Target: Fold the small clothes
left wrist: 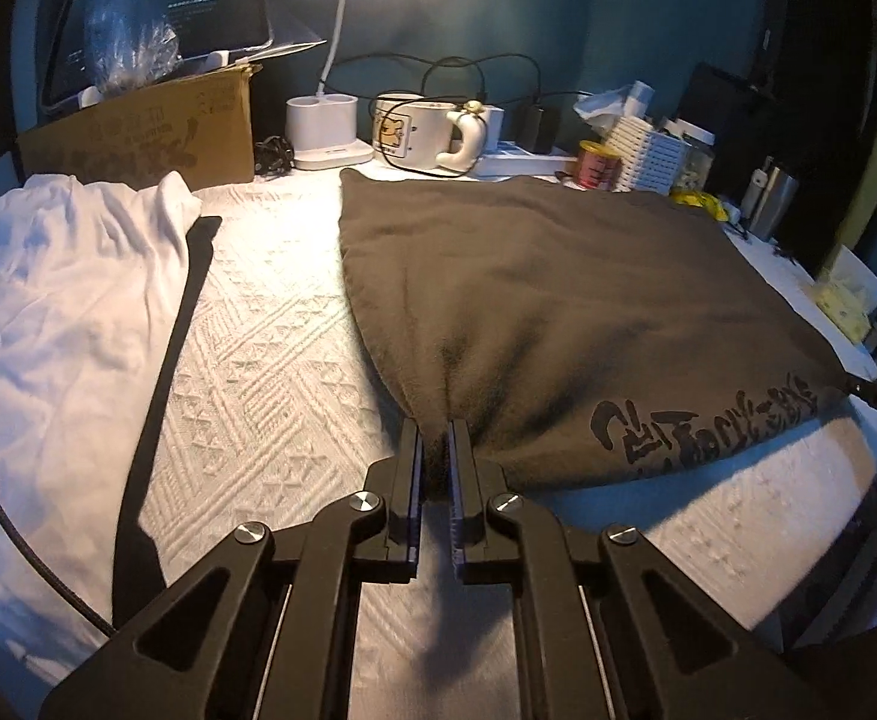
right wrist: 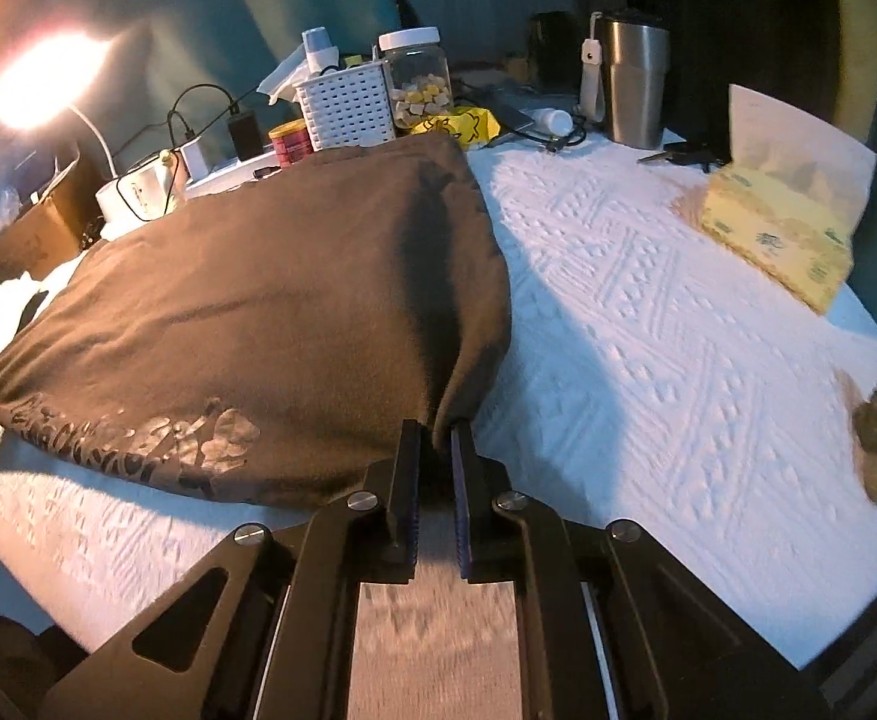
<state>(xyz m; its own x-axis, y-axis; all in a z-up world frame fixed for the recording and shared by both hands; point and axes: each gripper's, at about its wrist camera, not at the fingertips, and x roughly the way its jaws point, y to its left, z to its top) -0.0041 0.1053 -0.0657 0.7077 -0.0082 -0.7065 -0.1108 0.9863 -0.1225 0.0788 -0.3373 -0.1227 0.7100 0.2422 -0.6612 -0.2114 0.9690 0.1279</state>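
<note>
A brown garment (left wrist: 558,300) with dark printed lettering lies spread on the white textured cloth (left wrist: 258,360). My left gripper (left wrist: 435,426) is shut on its near left corner. My right gripper (right wrist: 436,426) is shut on the near right corner of the same brown garment (right wrist: 258,312). The fabric bunches into a pinch at each grip. The right gripper's tip (left wrist: 876,399) shows at the right edge of the left wrist view. A white garment (left wrist: 60,312) lies crumpled at the left with a black strap (left wrist: 162,372) beside it.
At the back stand a cardboard box (left wrist: 144,132), a lamp base (left wrist: 324,132), a mug (left wrist: 426,135), a red tin (left wrist: 597,165) and a white basket (right wrist: 348,105). A steel tumbler (right wrist: 636,84), a jar (right wrist: 420,84) and a yellow tissue pack (right wrist: 780,222) stand right.
</note>
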